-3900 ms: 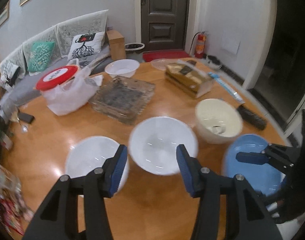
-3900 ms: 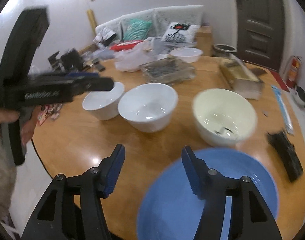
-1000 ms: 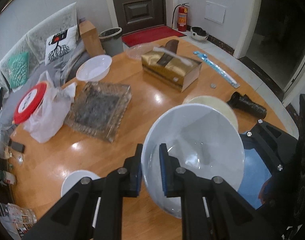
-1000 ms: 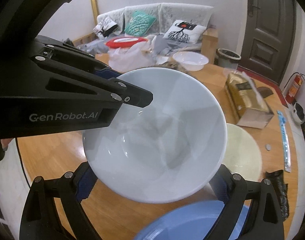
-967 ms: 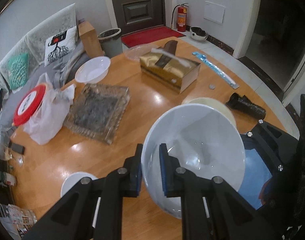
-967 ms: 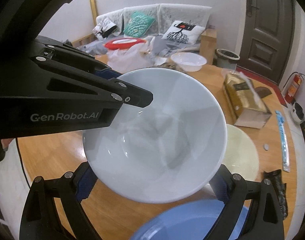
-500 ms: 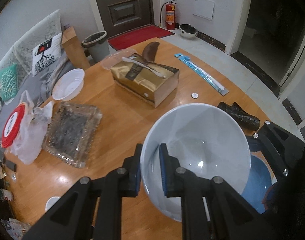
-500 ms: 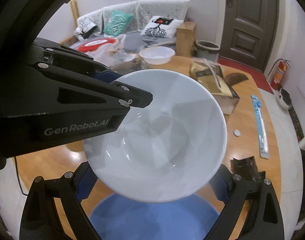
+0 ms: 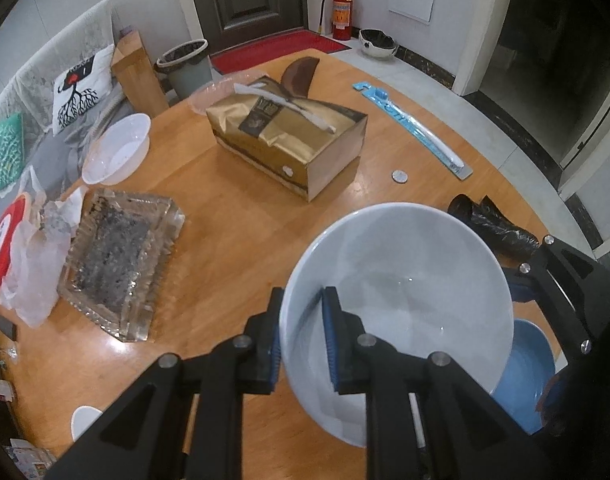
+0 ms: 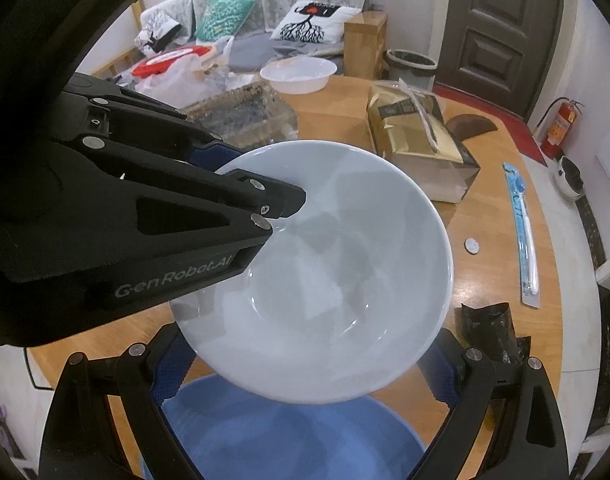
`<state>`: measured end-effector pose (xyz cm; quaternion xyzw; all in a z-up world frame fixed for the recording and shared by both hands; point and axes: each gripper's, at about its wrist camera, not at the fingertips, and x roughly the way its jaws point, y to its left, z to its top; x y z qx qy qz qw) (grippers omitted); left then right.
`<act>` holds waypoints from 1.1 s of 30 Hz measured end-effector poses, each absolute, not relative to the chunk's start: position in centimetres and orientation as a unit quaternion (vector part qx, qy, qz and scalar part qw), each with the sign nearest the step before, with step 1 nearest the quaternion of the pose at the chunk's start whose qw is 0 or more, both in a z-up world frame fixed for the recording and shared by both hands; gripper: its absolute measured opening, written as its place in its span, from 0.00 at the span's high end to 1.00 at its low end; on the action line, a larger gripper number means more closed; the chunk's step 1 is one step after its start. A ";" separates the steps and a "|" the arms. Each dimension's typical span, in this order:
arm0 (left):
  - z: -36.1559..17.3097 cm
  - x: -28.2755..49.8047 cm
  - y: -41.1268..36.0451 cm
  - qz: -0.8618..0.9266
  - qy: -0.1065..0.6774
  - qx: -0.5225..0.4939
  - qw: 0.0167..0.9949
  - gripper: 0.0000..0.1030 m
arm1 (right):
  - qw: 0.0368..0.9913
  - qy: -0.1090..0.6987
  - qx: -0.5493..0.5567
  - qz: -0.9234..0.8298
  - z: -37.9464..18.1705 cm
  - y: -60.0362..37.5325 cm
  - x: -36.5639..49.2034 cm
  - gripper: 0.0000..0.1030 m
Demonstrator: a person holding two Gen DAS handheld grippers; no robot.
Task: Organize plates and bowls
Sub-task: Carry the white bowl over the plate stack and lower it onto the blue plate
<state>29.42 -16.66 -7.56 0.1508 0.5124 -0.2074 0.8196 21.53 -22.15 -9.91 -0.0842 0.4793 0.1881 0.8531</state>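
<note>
Left wrist view: left gripper is clamped on the near rim of the white bowl, one pad inside and one outside, so the bowl hangs tilted above the wooden table. Rim pinch is likely chosen because the bowl is too wide to span. Below it and to the right sits the blue plate, partly hidden by the bowl. Right wrist view: right gripper is spread wide, its fingers flanking the bowl from below and gripping nothing; probably a guard or guide for the set-down on the blue plate. Judgement: bowl is being carried over the plate for stacking. Versus 3.9 s ago: bowl then sat on the table between open left fingers, beside a small white bowl and a cream bowl; now it is lifted. Versus 1.0 s ago: cream bowl no longer shows behind the carried bowl, and the gold box and coin appear closer. Small white bowl now shows only at the lower left edge
</note>
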 end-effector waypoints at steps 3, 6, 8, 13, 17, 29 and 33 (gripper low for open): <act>-8.0 29.5 -16.4 -0.209 0.517 0.146 0.817 0.85 | 0.849 0.483 -0.092 0.191 -10.1 -22.0 21.5 0.10; -8.4 29.5 -16.4 -0.206 0.519 0.148 0.817 0.84 | 0.848 0.485 -0.098 0.191 -10.1 -21.8 21.5 0.10; -8.6 29.6 -16.4 -0.203 0.520 0.148 0.816 0.83 | 0.847 0.486 -0.100 0.190 -10.1 -21.7 21.6 0.10; -9.0 30.0 -16.4 -0.197 0.523 0.149 0.816 0.83 | 0.842 0.494 -0.107 0.189 -10.4 -21.4 22.0 0.10; -9.5 30.2 -16.3 -0.196 0.525 0.144 0.816 0.83 | 0.840 0.496 -0.112 0.188 -10.7 -21.3 22.3 0.10; -10.8 30.5 -16.2 -0.191 0.535 0.143 0.811 0.83 | 0.842 0.490 -0.130 0.183 -10.9 -21.2 22.3 0.10; -11.1 30.5 -16.2 -0.191 0.539 0.140 0.809 0.83 | 0.843 0.493 -0.118 0.180 -10.8 -21.6 22.4 0.09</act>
